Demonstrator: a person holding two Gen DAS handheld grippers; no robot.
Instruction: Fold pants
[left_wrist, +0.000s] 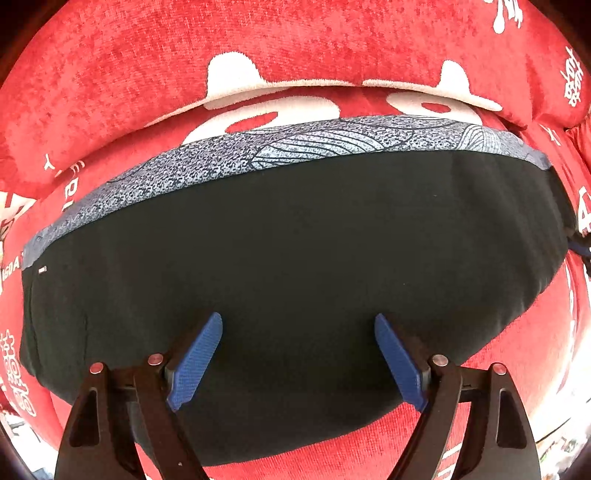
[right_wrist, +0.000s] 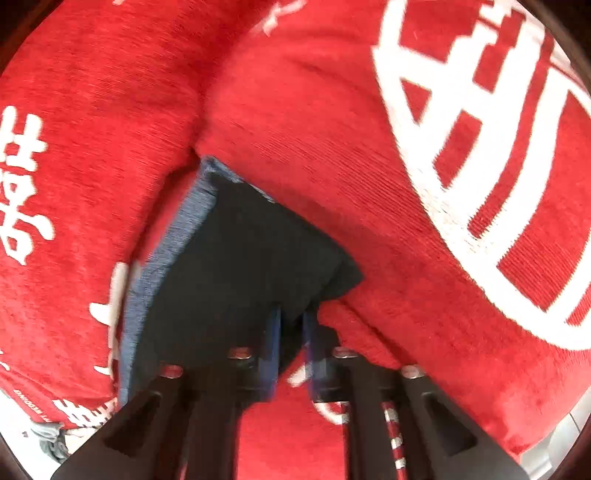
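The folded black pants (left_wrist: 295, 266), edged by a blue patterned band (left_wrist: 221, 162), are laid on a red sofa (left_wrist: 147, 55). The left tongs (left_wrist: 298, 325) are held wide apart above them, empty. The right tongs (right_wrist: 291, 314) are clamped on a pants corner.

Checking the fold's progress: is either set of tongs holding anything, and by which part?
The right tongs pinch a corner of the dark folded pants. The left tongs stand open above them, holding nothing.
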